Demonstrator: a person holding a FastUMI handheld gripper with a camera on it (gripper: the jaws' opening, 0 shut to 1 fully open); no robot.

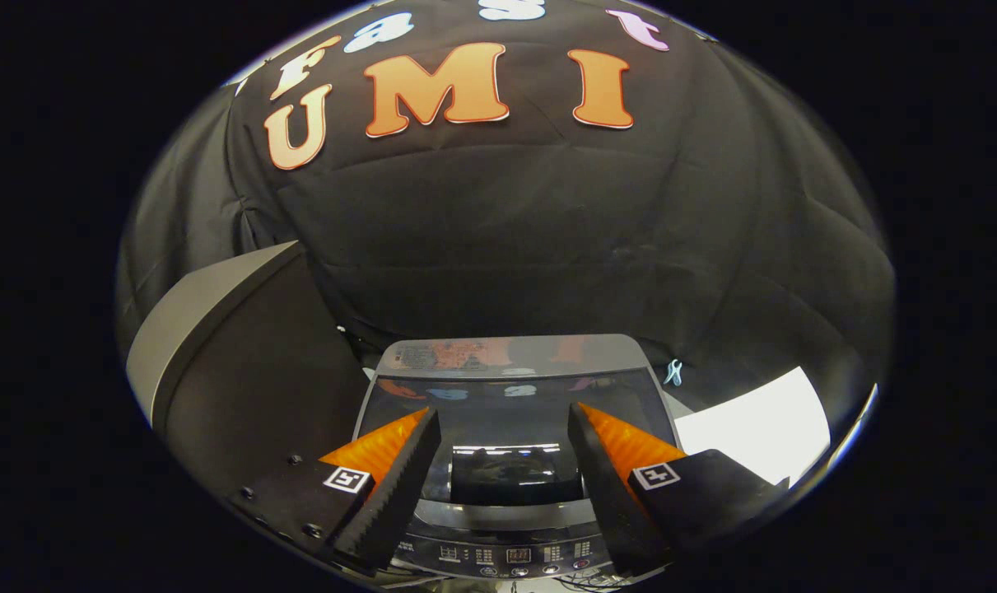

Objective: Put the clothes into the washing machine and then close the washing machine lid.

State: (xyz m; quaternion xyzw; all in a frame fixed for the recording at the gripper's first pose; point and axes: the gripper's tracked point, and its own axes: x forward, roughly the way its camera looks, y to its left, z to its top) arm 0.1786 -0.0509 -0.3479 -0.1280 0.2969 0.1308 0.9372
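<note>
Two fingers of the hand-held gripper (504, 461) stand wide apart and hold nothing, poised above the grey top-loading washing machine (510, 412), whose dark glass lid (510, 403) lies flat and closed between them.

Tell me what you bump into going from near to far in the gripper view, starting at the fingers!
Gripper with open fingers → washing machine's control panel → shut glass lid → grey back edge of the washing machine → black cloth wall.
</note>
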